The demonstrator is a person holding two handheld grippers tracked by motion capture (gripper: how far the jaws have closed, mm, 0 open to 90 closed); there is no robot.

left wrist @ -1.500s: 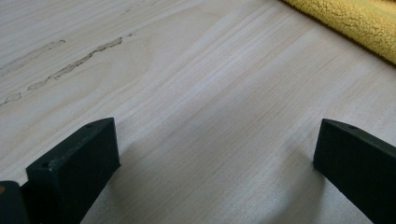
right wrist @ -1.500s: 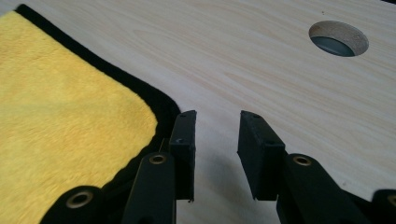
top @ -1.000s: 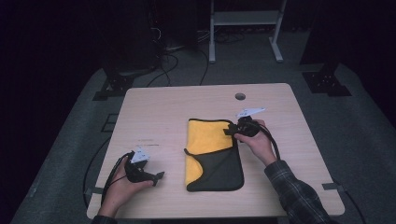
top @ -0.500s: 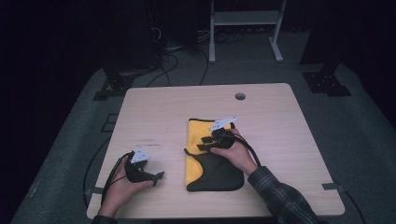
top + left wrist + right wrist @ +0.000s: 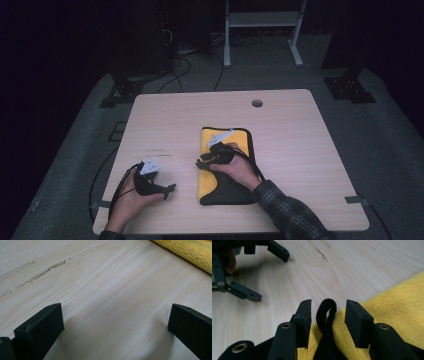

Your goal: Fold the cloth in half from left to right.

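Observation:
A cloth, yellow on one face and black on the other, lies folded at the table's middle. My right gripper sits at the cloth's left edge, pointing left. Its jaws have just been opening. A raised black fold of the cloth stands between the right gripper's pads with a gap on each side, over yellow pile. My left gripper rests on the bare table near the front left, open, with nothing between its jaws. The cloth's yellow edge lies beyond it.
The light wooden table has a round cable hole near its far edge. Scuff marks streak the wood ahead of the left gripper. The left gripper lies close in front of the right one. A metal stand stands on the floor behind the table.
My right hand has travelled left across the cloth from its far right corner to its left edge, carrying the black edge over. The left hand has stayed put.

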